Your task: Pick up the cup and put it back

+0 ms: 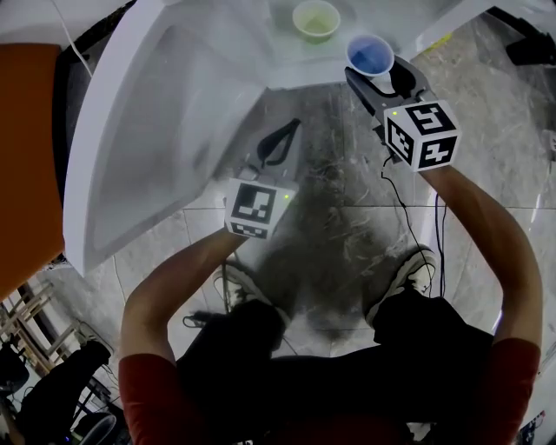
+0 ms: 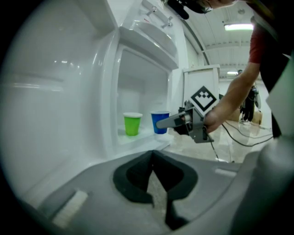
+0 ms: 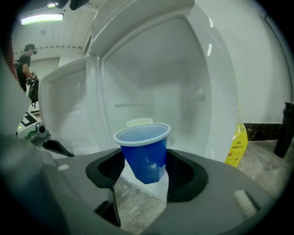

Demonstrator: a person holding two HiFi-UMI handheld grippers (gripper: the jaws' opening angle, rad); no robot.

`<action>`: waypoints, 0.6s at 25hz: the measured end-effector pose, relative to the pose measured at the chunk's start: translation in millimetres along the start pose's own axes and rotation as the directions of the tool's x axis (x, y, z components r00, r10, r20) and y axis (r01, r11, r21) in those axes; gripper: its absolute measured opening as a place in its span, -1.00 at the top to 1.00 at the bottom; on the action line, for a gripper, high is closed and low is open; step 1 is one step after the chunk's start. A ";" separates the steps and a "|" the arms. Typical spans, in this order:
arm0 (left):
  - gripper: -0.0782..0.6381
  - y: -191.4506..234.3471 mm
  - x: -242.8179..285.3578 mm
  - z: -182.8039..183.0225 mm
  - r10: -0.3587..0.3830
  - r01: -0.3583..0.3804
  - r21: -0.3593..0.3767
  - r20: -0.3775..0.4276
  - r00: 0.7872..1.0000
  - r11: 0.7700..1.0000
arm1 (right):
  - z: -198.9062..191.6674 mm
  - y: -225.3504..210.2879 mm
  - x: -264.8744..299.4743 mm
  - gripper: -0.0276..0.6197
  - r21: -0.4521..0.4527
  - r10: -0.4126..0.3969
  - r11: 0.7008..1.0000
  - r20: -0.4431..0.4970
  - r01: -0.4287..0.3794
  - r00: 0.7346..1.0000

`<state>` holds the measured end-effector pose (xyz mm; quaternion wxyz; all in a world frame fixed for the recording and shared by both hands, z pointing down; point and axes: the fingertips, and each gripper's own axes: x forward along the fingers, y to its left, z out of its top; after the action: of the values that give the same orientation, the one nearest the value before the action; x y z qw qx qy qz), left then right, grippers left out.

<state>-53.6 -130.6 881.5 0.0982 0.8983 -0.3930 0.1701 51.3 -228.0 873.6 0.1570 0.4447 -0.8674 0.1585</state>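
Observation:
A blue cup [image 1: 370, 54] [image 3: 146, 153] sits between the jaws of my right gripper [image 1: 375, 74] [image 3: 144, 165], which is shut on it. The cup leans a little and its wall is dented. It hangs at the front edge of the white fridge shelf [image 1: 261, 52]. In the left gripper view the blue cup [image 2: 160, 122] stands right of a green cup [image 2: 132, 124]. That green cup [image 1: 315, 19] [image 3: 139, 122] rests further back on the shelf. My left gripper [image 1: 291, 126] [image 2: 154, 158] is shut on nothing, low over the floor and apart from both cups.
The open fridge door [image 1: 148, 130] stands at the left, close beside my left gripper. Cables [image 1: 400, 200] trail over the tiled floor below. A yellow floor sign [image 3: 236, 144] and a dark bottle [image 3: 285, 128] stand right of the fridge. A person [image 3: 25, 59] is far back.

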 end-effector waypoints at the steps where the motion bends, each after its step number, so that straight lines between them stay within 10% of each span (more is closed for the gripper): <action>1: 0.78 0.9 0.6 -0.4 0.002 -0.002 -0.003 0.000 1.000 1.000 | 3.4 -3.8 2.8 0.06 0.004 -0.013 1.000 0.009 0.013 1.000; 15: 0.78 9.4 1.2 -15.7 0.010 -0.010 -0.036 -0.017 1.000 0.999 | 13.9 -40.3 37.1 0.06 0.076 -0.184 0.981 0.045 0.181 0.982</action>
<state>-63.4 -132.8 896.9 0.1168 0.8930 -0.3997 0.1708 62.0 -282.8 881.8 0.1326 0.5316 -0.8205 0.1628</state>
